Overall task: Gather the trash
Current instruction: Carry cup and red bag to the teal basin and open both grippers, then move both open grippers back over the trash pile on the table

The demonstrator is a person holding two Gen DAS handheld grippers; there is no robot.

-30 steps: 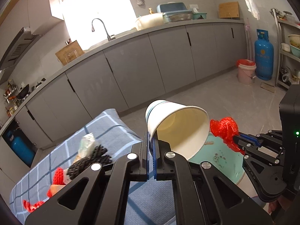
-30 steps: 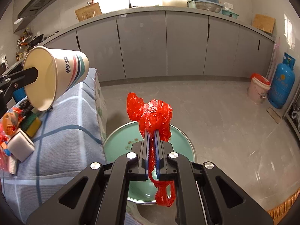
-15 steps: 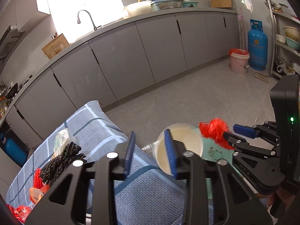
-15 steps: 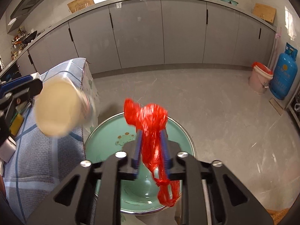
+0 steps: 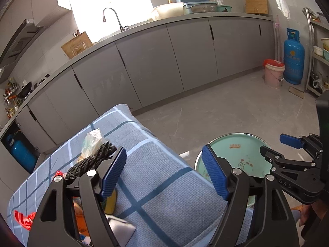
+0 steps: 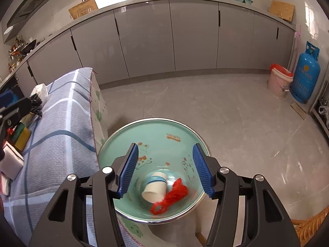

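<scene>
Plainly, in the left wrist view, the left gripper [image 5: 164, 171] has its jaws opening with nothing between them; it should swing back over the blue checked cloth [image 5: 160, 177] towards the black scrubber [image 5: 92, 161]; the green basin [image 5: 242, 156] sits just right of its jaws. Through the right wrist view, the right gripper [image 6: 164, 169] is also opening and holds nothing; the paper cup [image 6: 155, 188] and red bag [image 6: 172, 195] lie in the basin below, between its jaws.

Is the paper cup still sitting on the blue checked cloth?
No, the paper cup lies on its side inside the green basin, right beside the red plastic bag.
</scene>
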